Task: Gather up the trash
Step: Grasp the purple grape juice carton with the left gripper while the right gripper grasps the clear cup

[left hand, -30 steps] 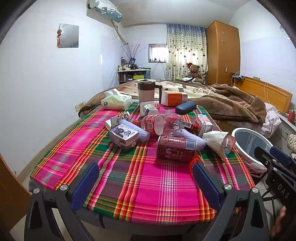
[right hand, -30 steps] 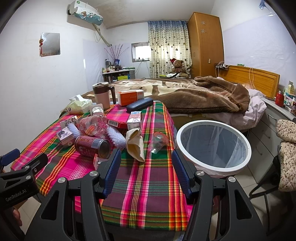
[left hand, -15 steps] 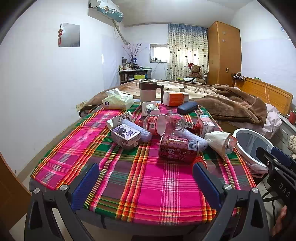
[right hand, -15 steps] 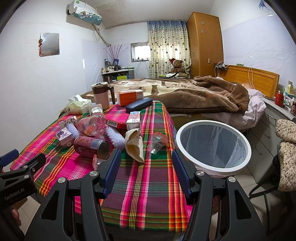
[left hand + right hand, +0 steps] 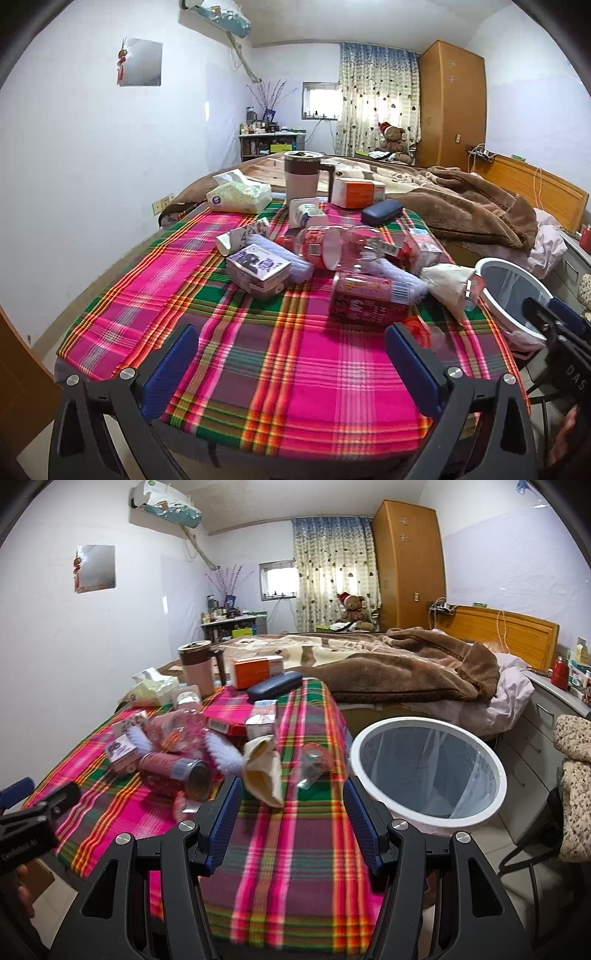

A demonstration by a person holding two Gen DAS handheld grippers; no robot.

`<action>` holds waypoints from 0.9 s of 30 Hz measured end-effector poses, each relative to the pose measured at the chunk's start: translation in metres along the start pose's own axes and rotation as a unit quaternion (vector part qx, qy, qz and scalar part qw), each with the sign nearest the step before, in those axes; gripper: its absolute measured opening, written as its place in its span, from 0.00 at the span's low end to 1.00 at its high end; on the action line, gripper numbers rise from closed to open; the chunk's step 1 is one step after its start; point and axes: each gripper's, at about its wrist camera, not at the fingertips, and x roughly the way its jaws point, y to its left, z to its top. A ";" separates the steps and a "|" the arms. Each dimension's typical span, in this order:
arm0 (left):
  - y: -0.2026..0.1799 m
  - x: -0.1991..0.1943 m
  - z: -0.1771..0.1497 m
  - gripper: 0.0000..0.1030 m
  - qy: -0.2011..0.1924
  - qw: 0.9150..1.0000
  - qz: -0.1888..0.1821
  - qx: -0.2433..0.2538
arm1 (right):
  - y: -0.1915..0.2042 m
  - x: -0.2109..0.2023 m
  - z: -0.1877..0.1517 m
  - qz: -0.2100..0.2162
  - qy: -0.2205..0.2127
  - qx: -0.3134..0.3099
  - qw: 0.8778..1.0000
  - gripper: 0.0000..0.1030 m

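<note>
1. Step in hand: the approach, by my reading; nothing is gripped. The left gripper and right gripper both hover over the plaid surface, jaws wide and empty.
2. The trash lies mid-surface: a red milk can on its side, a crumpled paper bag and a clear plastic cup.
3. The white bin stands at the right gripper's 2 o'clock, just beside the surface.
4. Next move likely needs the right jaws carried forward to straddle the bag at 12 o'clock, then closing.
</note>
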 end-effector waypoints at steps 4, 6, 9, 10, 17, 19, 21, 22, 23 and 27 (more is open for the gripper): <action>0.015 0.018 0.005 0.99 0.017 1.000 0.000 -0.010 | -0.009 0.015 0.007 -0.036 0.007 0.007 0.999 0.57; 0.022 0.028 0.008 0.99 0.024 1.000 0.000 -0.014 | -0.015 0.027 0.010 -0.043 0.013 0.011 0.999 0.57; 0.030 0.044 0.014 0.99 0.029 0.999 0.005 -0.016 | -0.019 0.046 0.014 -0.034 0.031 0.025 0.999 0.57; 0.032 0.049 0.016 0.99 0.032 0.999 0.003 -0.016 | -0.020 0.051 0.015 -0.031 0.038 0.030 0.998 0.57; 0.050 0.085 0.031 0.99 0.053 0.998 -0.009 -0.027 | -0.015 0.088 0.014 -0.006 0.090 0.044 0.995 0.57; 0.053 0.093 0.035 0.99 0.058 0.998 -0.011 -0.027 | -0.014 0.093 0.014 -0.005 0.097 0.048 0.994 0.57; 0.057 0.102 0.039 0.99 0.062 0.998 -0.009 -0.023 | -0.012 0.098 0.016 -0.002 0.102 0.048 0.994 0.57; 0.059 0.109 0.041 0.99 0.067 0.998 -0.008 -0.021 | -0.011 0.101 0.016 0.000 0.105 0.048 0.993 0.57; 0.061 0.115 0.043 0.99 0.071 0.997 -0.008 -0.021 | -0.009 0.104 0.018 0.002 0.109 0.047 0.993 0.57; 0.066 0.137 0.051 0.99 0.089 0.995 -0.018 -0.030 | -0.008 0.112 0.022 0.001 0.117 0.046 0.992 0.57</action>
